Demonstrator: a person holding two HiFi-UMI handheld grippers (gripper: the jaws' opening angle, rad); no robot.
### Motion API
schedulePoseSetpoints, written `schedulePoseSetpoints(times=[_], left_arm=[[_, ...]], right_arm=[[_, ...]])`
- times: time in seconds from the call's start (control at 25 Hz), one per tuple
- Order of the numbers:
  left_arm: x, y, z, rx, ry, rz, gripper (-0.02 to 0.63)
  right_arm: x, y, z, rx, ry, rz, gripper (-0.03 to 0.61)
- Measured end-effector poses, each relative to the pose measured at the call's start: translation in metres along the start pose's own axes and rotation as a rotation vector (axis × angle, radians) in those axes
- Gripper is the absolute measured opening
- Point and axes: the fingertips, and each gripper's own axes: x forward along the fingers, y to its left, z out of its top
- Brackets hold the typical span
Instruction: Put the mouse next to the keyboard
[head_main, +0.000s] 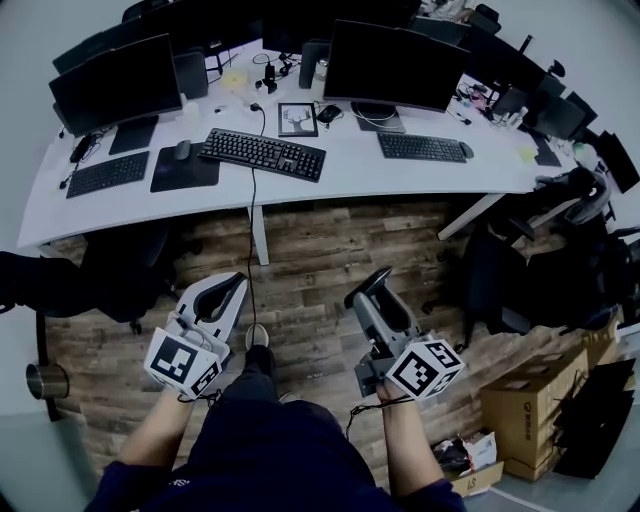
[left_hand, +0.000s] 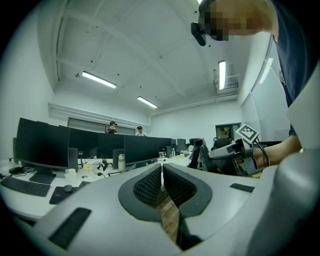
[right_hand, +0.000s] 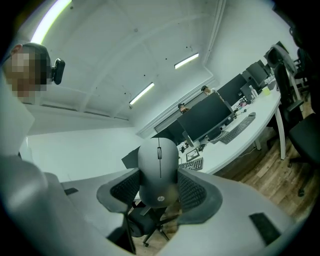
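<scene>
A grey wireless mouse (right_hand: 158, 167) stands upright between the pads of my right gripper (right_hand: 159, 184), which is shut on it. In the head view that gripper (head_main: 376, 282) hangs over the wooden floor, well short of the white desk (head_main: 350, 175). A black keyboard (head_main: 262, 154) lies at the desk's middle, and it shows small and far off in the right gripper view (right_hand: 192, 164). My left gripper (head_main: 236, 285) is level with the right one above the floor. Its jaws (left_hand: 162, 186) are shut with nothing between them.
Two more keyboards lie at the left (head_main: 107, 173) and right (head_main: 420, 147), with another mouse on a dark pad (head_main: 181, 150). Monitors (head_main: 388, 64) line the desk's back. A black chair (head_main: 125, 265) stands front left, bags and cardboard boxes (head_main: 530, 410) at the right.
</scene>
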Motion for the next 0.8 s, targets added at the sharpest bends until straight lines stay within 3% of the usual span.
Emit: schedulePoseSetpoints(times=[0.8], left_arm=[[0.066, 0.106, -0.006, -0.045, 0.027, -0.054, 0.04]], right_arm=[[0.112, -0.018, 0.02, -0.001, 0.02, -0.087, 0.239]])
